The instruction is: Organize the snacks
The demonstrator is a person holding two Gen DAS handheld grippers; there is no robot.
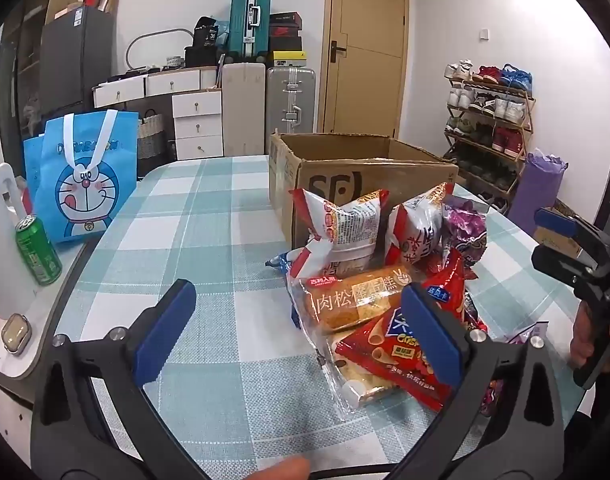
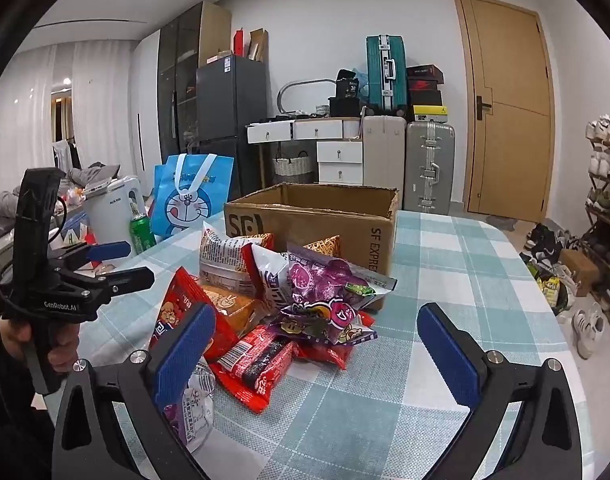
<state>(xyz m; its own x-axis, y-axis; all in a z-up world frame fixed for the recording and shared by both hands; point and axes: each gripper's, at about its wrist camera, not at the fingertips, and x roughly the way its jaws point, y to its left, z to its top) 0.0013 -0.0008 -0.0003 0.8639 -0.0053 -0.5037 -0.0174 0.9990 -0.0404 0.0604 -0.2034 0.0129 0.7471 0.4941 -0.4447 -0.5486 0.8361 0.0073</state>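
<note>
A pile of snack packets (image 1: 385,276) lies on the checked tablecloth in front of an open cardboard box (image 1: 369,168). An orange cake packet (image 1: 353,300) and a red crisp packet (image 1: 389,360) lie nearest. My left gripper (image 1: 301,332) is open and empty, just short of the pile, its right pad over the red packet. In the right wrist view the pile (image 2: 281,308) has a purple packet (image 2: 325,300) on top, before the box (image 2: 317,216). My right gripper (image 2: 321,356) is open and empty at the pile's near right side. The left gripper (image 2: 117,264) shows at far left.
A blue Doraemon bag (image 1: 85,180), a green can (image 1: 39,250) and a white kettle (image 1: 1,240) stand at the table's left edge. The right gripper (image 1: 573,240) shows at the right edge. A shoe rack (image 1: 489,120), suitcases (image 1: 289,108) and a door stand behind.
</note>
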